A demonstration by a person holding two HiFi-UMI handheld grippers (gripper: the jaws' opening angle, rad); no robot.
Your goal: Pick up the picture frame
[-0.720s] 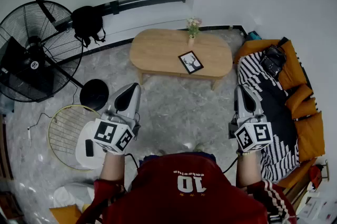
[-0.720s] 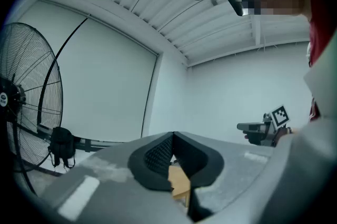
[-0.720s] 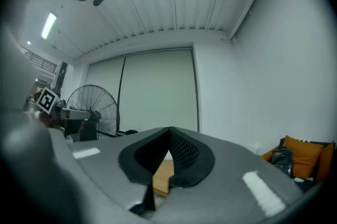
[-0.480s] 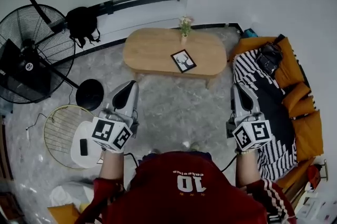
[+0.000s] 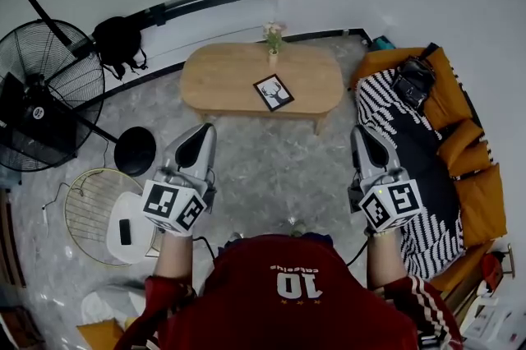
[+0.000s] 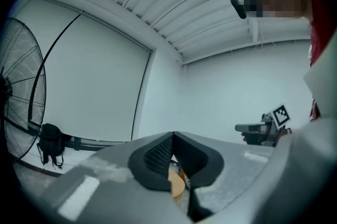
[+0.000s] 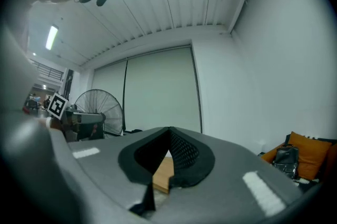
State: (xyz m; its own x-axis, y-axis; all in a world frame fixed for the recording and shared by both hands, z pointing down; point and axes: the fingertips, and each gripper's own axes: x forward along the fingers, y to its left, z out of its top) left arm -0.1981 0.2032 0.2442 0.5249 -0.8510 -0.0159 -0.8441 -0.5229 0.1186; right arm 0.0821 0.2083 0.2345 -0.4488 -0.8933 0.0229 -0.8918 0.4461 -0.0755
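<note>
I hold my left gripper (image 5: 200,138) and right gripper (image 5: 363,138) with jaws closed and empty, well apart from the picture frame (image 5: 274,92) lying on the oval wooden table (image 5: 215,79).

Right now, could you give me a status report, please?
Left gripper and right gripper shut, empty. Picture frame flat on table, untouched. Flower vase beyond it.

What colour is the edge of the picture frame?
The picture frame has a black edge; the head view shows it best.

We note matt pale wood on the table (image 5: 222,81), a glossy stone-look floor (image 5: 271,168), and matt grey plastic on the left gripper (image 5: 205,129).
</note>
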